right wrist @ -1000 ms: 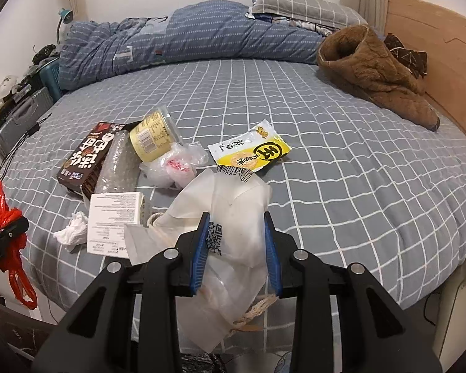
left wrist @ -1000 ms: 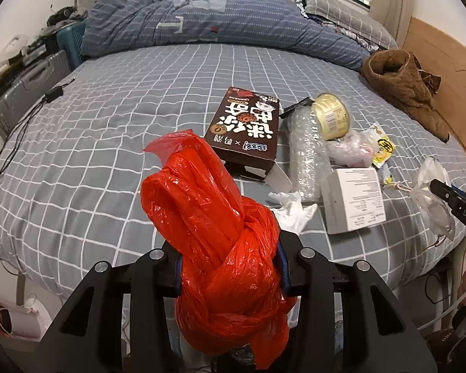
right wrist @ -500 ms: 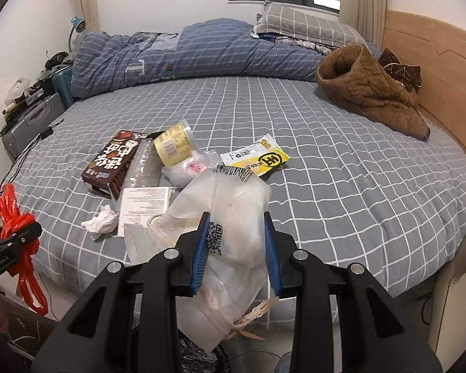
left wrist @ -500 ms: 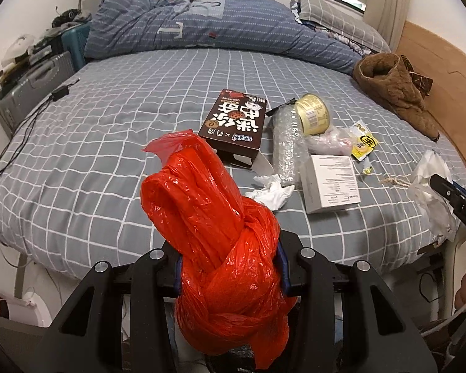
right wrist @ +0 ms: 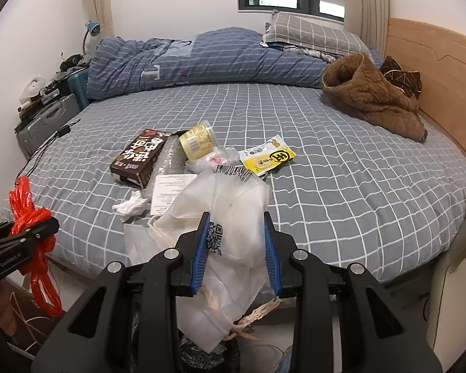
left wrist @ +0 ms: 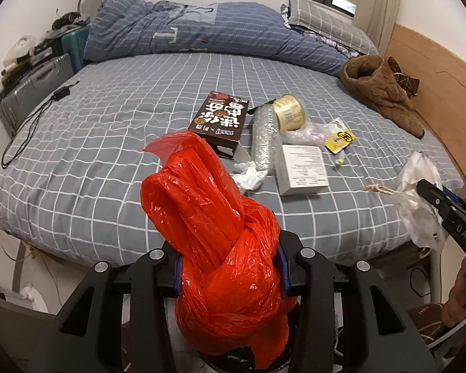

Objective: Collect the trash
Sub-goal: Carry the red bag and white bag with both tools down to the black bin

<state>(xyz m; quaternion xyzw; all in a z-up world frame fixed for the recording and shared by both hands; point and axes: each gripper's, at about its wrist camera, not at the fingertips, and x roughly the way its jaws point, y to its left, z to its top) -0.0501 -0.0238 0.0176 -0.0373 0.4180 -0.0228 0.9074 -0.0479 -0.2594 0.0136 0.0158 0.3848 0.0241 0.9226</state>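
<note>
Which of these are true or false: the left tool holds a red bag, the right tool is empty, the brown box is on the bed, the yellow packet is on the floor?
1. The left tool holds a knotted red plastic bag. True.
2. The right tool is empty. False: it grips a clear plastic bag.
3. The brown box lies on the bed. True.
4. The yellow packet lies on the floor. False: it is on the bed.

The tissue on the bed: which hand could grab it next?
Neither yet: the left gripper grips the red bag and the right gripper the white bag. Once emptied, probably left; the tissue lies on its side.
</note>
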